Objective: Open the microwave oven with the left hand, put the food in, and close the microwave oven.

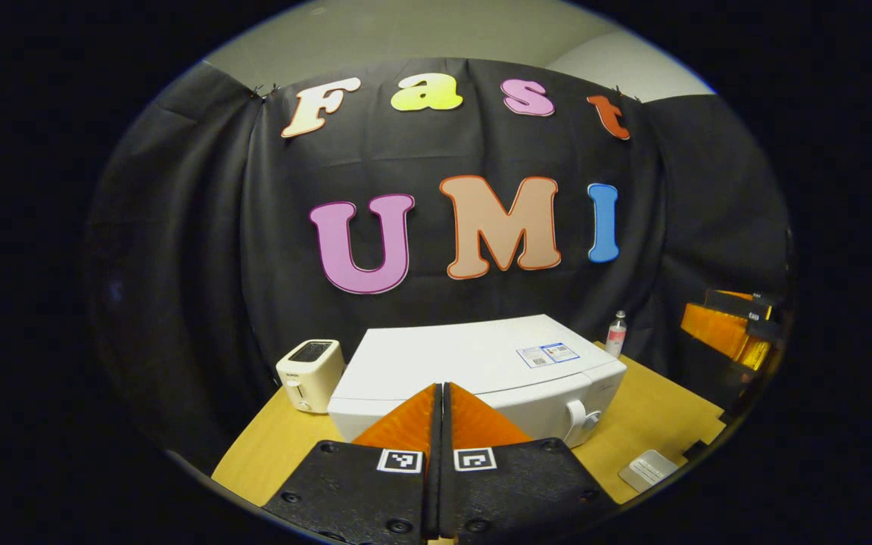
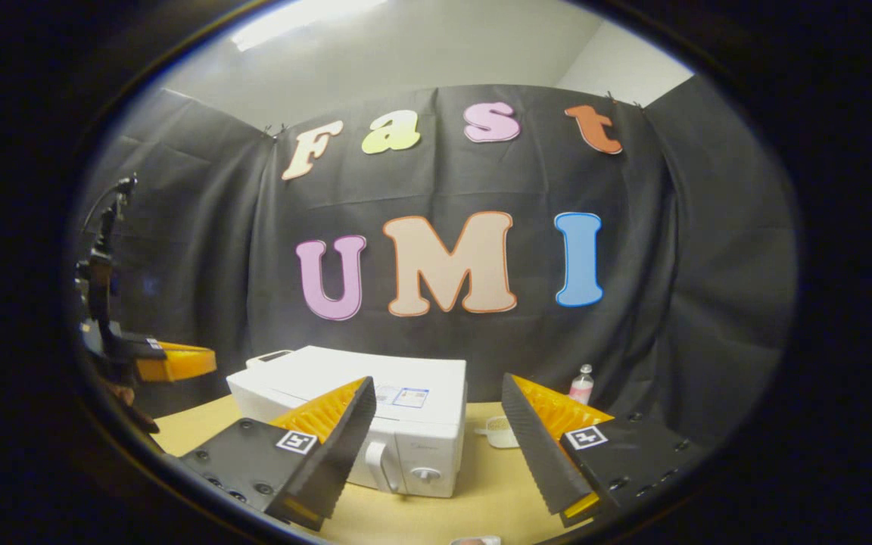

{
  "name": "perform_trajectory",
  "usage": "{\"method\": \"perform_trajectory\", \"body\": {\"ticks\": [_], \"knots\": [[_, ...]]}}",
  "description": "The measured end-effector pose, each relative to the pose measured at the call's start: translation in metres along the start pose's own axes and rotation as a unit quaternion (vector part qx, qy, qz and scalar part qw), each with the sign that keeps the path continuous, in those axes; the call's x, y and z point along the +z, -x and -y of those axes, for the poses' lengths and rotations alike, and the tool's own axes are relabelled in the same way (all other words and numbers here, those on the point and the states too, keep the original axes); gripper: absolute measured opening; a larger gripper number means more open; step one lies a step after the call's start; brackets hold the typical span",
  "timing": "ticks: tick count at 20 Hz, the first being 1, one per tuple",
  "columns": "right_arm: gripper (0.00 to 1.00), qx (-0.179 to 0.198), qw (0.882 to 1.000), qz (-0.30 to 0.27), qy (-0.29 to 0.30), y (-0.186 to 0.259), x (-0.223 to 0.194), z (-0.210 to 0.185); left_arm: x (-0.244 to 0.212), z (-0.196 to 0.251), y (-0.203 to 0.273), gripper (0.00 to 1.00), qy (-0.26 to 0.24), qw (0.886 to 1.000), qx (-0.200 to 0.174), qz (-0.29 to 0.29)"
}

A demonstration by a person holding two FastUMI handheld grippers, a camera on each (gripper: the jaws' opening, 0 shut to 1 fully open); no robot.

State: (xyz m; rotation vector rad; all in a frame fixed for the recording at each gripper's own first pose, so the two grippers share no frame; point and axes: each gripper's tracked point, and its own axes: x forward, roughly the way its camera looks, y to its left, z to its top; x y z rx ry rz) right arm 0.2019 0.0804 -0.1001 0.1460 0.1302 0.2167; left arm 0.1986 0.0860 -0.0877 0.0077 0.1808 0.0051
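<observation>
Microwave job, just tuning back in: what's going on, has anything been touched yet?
Nothing is handled yet. The white microwave sits on the wooden table with its door closed, handle untouched, a toaster beside it and a small bottle behind. The left gripper hovers short of the microwave, fingers together and holding nothing. The right gripper hangs open and empty. A small white container sits just right of the microwave.
</observation>
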Motion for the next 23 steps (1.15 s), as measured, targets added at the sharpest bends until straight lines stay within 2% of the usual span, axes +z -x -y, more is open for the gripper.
{"method": "perform_trajectory", "body": {"ticks": [2, 3, 5, 6, 8, 13, 16, 17, 18, 23], "knots": [[0.96, 0.002, 1.0, 0.0, 0.005, 0.002, -0.001, -0.003, 0.011, -0.006, 0.013, 0.01, 0.005, 1.0, 0.008, 0.017], [0.96, 0.003, 1.0, -0.002, 0.006, 0.002, -0.003, -0.004, 0.017, -0.007, 0.017, 0.08, 0.003, 0.999, 0.01, 0.033], [0.96, 0.003, 1.0, -0.007, 0.004, 0.003, -0.005, -0.003, 0.023, -0.01, 0.023, 0.97, -0.016, 0.998, 0.021, 0.059], [0.96, 0.002, 1.0, -0.007, 0.001, 0.003, -0.005, -0.002, 0.022, -0.012, 0.026, 0.94, -0.025, 0.998, 0.025, 0.06], [0.96, -0.001, 1.0, -0.004, -0.001, 0.003, -0.002, 0.0, 0.017, -0.012, 0.03, 0.95, -0.035, 0.998, 0.026, 0.048], [0.96, -0.002, 1.0, 0.002, 0.001, 0.008, 0.003, -0.005, 0.01, -0.015, 0.036, 0.97, -0.018, 0.999, 0.026, 0.03], [0.96, -0.003, 1.0, 0.003, 0.002, 0.012, 0.005, -0.004, 0.015, -0.022, 0.039, 0.97, -0.025, 0.999, 0.033, 0.035], [0.96, -0.004, 1.0, 0.003, 0.004, 0.012, 0.005, -0.003, 0.017, -0.022, 0.04, 1.0, -0.027, 0.998, 0.034, 0.037], [0.96, -0.005, 1.0, 0.003, 0.004, 0.013, 0.005, -0.002, 0.018, -0.022, 0.041, 0.97, -0.027, 0.998, 0.033, 0.038], [0.96, -0.009, 1.0, 0.0, 0.002, 0.016, 0.001, 0.0, 0.016, -0.019, 0.044, 0.97, -0.023, 0.999, 0.032, 0.034]]}}
